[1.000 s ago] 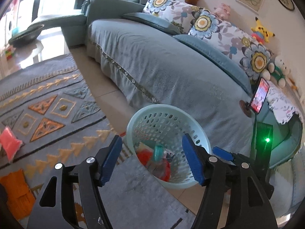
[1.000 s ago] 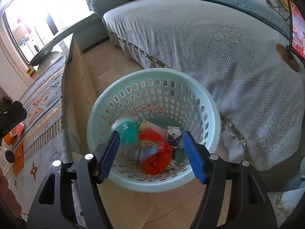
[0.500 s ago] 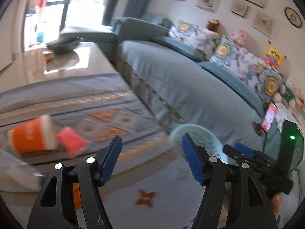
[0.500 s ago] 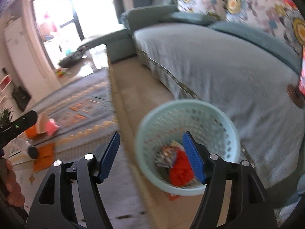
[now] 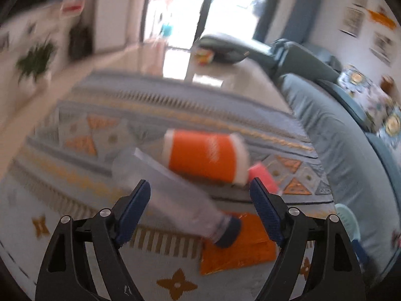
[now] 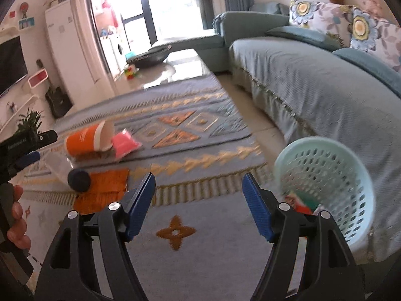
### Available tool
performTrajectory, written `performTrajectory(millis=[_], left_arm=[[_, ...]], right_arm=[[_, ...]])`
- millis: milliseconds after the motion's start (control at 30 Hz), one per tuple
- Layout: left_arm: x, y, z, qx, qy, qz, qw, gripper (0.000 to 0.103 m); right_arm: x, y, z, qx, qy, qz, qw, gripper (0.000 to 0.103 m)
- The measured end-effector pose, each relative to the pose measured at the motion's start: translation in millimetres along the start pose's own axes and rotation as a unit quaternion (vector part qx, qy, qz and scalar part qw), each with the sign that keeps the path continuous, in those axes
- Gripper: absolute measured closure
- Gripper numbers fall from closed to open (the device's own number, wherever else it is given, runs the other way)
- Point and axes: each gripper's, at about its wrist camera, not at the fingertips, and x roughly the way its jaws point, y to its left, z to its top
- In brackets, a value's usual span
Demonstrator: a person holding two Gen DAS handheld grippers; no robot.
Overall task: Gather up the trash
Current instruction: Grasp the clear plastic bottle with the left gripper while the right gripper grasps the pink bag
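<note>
My left gripper (image 5: 200,195) is open and empty, just above a clear plastic bottle (image 5: 173,193) with a dark blue cap lying on the rug. Beyond it lie an orange paper cup (image 5: 203,155) on its side, a pink packet (image 5: 262,176) and a flat orange wrapper (image 5: 240,248). My right gripper (image 6: 198,188) is open and empty over the rug. The mint laundry-style basket (image 6: 325,173) stands to its right beside the sofa, with red and green trash inside. The right wrist view also shows the cup (image 6: 87,140), the packet (image 6: 125,145), the wrapper (image 6: 105,188) and the bottle cap (image 6: 79,179).
A patterned grey rug (image 6: 180,130) covers the floor. A long blue-grey sofa (image 6: 313,80) with floral cushions runs along the right. A low table (image 6: 160,52) stands at the back by the balcony door. A TV wall and potted plant (image 6: 30,120) are on the left.
Both grippers have swung left, away from the basket toward the trash on the rug. The left gripper has come down close over the bottle and cup. Both stayed open.
</note>
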Motion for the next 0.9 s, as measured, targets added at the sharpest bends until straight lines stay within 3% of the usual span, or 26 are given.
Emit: performTrajectory(millis=[167,400,500,700,800,900], left_arm=[[20.5,16.6,-0.2,-0.061,0.027,0.019,0.9976,0.023],[55.9,22.2,2.8,-0.120,0.069,0.053,0.9890,0.021],[62.5,21.4,-0.9,-0.088,0.085,0.059,0.9908,0.031],[54.2,37.8,-0.2,0.005,0.117,-0.005,0.9931,0.049],[44.5,51.5,-5.7,0.036,0.130,-0.046,0.9897,0.052],[34.4,61.3,-15.3,0.058,0.123,-0.062,0.9888,0.053]], right_arm=[[2.1,5.2,-3.3,-0.017,0.011,0.006,1.000,0.035],[5.4,19.7,18.8,-0.040,0.015,0.034,0.999,0.035],[12.7,32.8,28.4,-0.057,0.026,0.048,0.997,0.035],[35.2,70.7,43.0,-0.112,0.049,0.075,0.990,0.035],[54.6,86.4,50.1,-0.120,0.062,0.086,0.987,0.035],[77.6,98.5,55.8,-0.111,0.079,0.098,0.986,0.035]])
